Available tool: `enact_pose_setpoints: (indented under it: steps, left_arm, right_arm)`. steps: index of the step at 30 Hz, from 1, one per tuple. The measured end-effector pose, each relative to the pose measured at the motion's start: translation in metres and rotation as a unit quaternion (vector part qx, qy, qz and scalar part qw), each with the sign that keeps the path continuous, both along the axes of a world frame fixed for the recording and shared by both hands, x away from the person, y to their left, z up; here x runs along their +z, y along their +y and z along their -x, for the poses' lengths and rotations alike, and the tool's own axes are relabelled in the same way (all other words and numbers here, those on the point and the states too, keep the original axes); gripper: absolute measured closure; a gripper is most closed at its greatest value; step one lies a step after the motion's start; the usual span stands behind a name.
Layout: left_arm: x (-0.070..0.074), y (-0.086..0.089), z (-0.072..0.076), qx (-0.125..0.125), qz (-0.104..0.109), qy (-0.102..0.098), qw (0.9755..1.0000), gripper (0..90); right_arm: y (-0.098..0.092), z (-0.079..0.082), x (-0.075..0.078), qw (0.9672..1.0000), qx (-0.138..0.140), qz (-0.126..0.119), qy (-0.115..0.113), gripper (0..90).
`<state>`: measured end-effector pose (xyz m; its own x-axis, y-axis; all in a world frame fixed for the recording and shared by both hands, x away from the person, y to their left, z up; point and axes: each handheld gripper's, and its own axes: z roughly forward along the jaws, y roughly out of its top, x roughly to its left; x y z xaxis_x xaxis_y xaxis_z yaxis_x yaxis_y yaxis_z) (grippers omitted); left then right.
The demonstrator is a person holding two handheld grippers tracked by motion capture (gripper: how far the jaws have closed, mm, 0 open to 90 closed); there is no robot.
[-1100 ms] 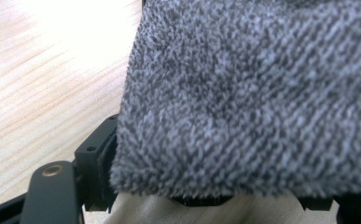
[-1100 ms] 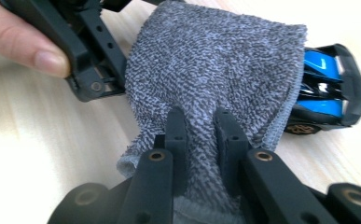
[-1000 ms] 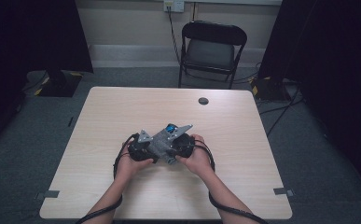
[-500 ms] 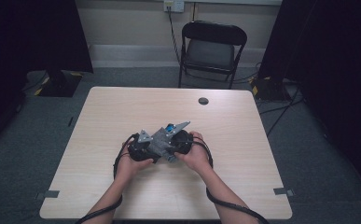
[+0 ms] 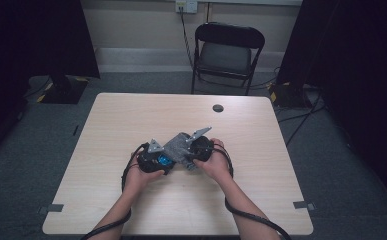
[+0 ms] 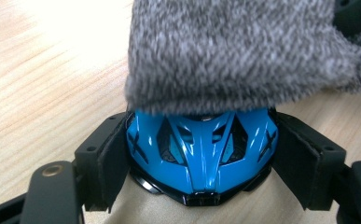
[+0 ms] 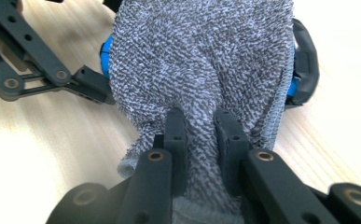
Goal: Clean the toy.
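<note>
A glossy blue object (image 6: 201, 149) with black vents sits between the pads (image 6: 113, 158) of my left gripper (image 6: 201, 161), which is shut on its two sides. A grey knitted cloth (image 6: 243, 51) lies over the far part of the blue object. My right gripper (image 7: 200, 135) is shut on a fold of that grey cloth (image 7: 201, 56). The blue object (image 7: 105, 56) peeks out at the cloth's edges. In the high view both grippers meet at the table's middle, left gripper (image 5: 153, 157) and right gripper (image 5: 201, 147), with the cloth (image 5: 178, 147) between them.
The light wooden table (image 5: 131, 120) holds a small black round thing (image 5: 218, 108) near its far edge. A black folding chair (image 5: 228, 50) stands behind the table. Cables trail from both grippers toward the near edge.
The cloth has slid a little across the blue object, so the blue patch now shows on the near side instead of the far side. Both hands stay in about the same place.
</note>
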<state>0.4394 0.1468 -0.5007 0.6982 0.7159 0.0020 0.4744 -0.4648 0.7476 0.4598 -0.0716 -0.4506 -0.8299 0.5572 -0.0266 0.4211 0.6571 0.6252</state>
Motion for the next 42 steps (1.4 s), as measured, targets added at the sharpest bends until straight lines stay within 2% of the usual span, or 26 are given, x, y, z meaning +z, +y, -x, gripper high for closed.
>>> enact_pose_setpoints:
  steps: [8, 17, 29, 32, 42]
  left_arm:
    - [0.000, 0.000, 0.000, 0.000, 0.000, 0.000, 1.0000, 24.3]
    - [0.000, 0.000, 0.000, 0.000, 0.000, 0.000, 1.0000, 24.3]
    - [0.000, 0.000, 0.000, 0.001, 0.000, 0.000, 1.0000, 24.3]
    - [0.000, 0.000, 0.000, 0.000, 0.000, 0.000, 1.0000, 24.3]
    - [0.000, 0.000, 0.000, 0.001, 0.000, 0.000, 1.0000, 24.3]
  right_arm:
    - [-0.009, -0.007, 0.000, 0.9998, -0.021, -0.002, -0.002, 77.4]
    - [-0.017, -0.011, -0.002, 0.9990, -0.043, -0.015, -0.002, 77.6]
    - [-0.029, -0.013, -0.001, 0.9977, -0.067, -0.010, -0.007, 77.7]
    - [-0.032, -0.013, -0.001, 0.9967, -0.080, -0.006, -0.012, 77.7]
    - [-0.049, -0.018, -0.007, 0.9935, -0.112, -0.019, -0.005, 77.7]
